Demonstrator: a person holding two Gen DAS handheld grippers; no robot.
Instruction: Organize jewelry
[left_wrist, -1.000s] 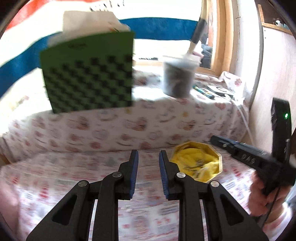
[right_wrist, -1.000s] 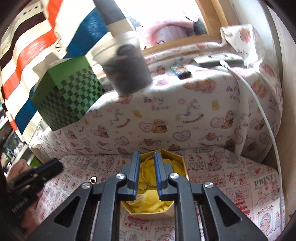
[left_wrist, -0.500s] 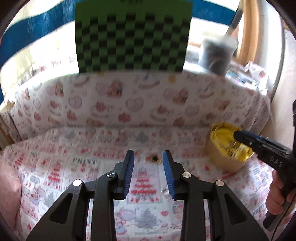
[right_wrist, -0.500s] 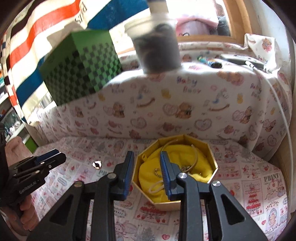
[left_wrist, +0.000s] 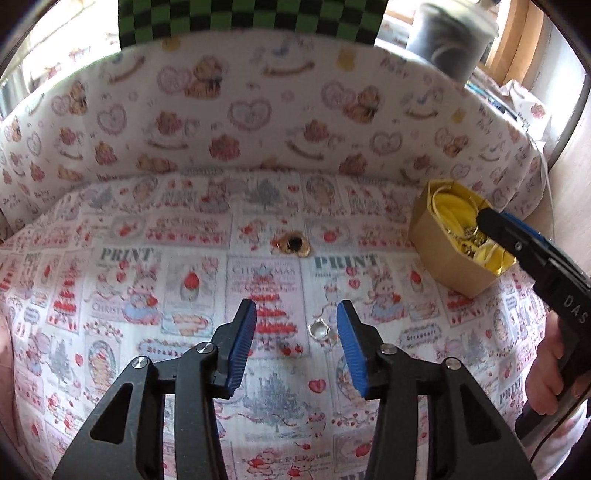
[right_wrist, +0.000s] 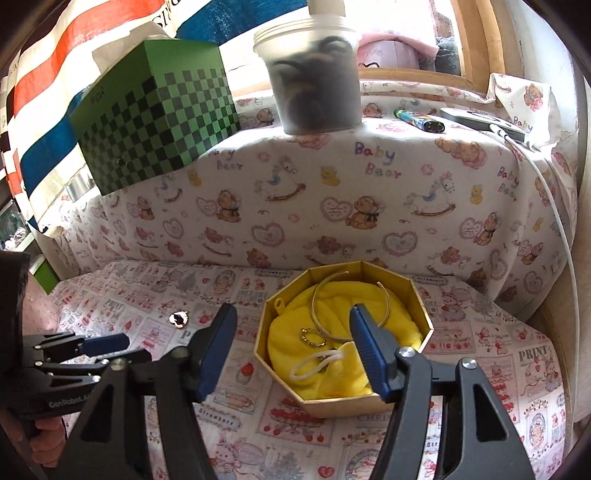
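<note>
The left gripper (left_wrist: 295, 332) hovers with its jaws spread wide over the printed cloth (left_wrist: 110, 295), a small clear gem (left_wrist: 318, 329) lying on the cloth between its blue fingertips and a gold heart-shaped piece with a dark centre (left_wrist: 293, 243) farther ahead. The right gripper (right_wrist: 291, 350) is also wide and empty, poised above the near rim of the gold octagonal box (right_wrist: 369, 404), where a gold bangle (right_wrist: 349, 302) and small ring (right_wrist: 314, 338) rest on a yellow pouch (right_wrist: 332, 365). Behind, on the raised teddy-bear-print ledge (right_wrist: 332, 192), stand a green checkered box (right_wrist: 155, 118) and a lidded plastic tub (right_wrist: 312, 81).
</note>
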